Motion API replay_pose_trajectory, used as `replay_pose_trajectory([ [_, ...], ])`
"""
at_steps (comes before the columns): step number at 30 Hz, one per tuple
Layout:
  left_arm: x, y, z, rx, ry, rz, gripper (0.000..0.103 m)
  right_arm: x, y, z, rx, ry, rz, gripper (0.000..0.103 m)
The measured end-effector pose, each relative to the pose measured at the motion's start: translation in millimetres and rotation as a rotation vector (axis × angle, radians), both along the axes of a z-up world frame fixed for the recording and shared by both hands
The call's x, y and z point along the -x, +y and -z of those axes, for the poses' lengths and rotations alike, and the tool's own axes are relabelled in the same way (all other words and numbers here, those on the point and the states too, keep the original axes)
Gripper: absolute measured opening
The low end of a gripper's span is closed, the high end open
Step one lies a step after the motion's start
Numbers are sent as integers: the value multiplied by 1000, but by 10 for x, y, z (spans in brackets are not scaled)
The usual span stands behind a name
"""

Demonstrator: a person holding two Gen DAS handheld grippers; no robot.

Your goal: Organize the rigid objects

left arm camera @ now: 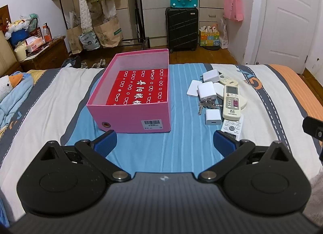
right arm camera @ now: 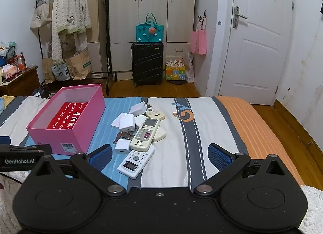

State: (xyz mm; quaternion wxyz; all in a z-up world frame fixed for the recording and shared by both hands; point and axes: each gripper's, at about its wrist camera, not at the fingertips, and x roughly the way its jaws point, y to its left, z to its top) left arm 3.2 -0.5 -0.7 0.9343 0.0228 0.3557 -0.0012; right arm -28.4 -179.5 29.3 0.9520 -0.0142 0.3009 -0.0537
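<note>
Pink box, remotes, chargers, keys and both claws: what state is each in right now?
Pink box: lid off, only a red item inside.
Remotes: piled on the bed beside the box.
White chargers: in the same pile.
Keys: partly under that pile.
Left claw: open, empty.
Right claw: open, empty.

box (left arm camera: 139,120): pink cardboard, matt
remotes (right arm camera: 144,134): plastic, smooth, cream/white
chargers (left arm camera: 212,117): white plastic, slightly glossy
keys (left arm camera: 203,105): metal
bed cover (left arm camera: 181,153): cloth, striped
finger pads (right arm camera: 219,156): blue, textured
</note>
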Motion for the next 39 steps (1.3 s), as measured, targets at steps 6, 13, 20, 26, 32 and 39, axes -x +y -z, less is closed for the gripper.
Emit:
replay_pose_trajectory([
  [6,-15,11,19,-12,7,-6,103,-29,-1,12,-5,5,7,102],
  [13,-39,19,61,-11,23,-4,103,-37,4,-1,-13,5,7,102],
  [20,-50,-25,75,-11,36,9,103,-35,-11,-8,-11,12,2,102],
  [26,-54,-51,76,-16,42,13,103,-37,-11,-2,-12,17,7,102],
  [32,-57,-60,76,-17,43,11,103,-40,-7,-8,-12,19,8,102],
  [39,-53,-60,76,-17,45,15,103,-36,-15,9,-7,21,4,102],
])
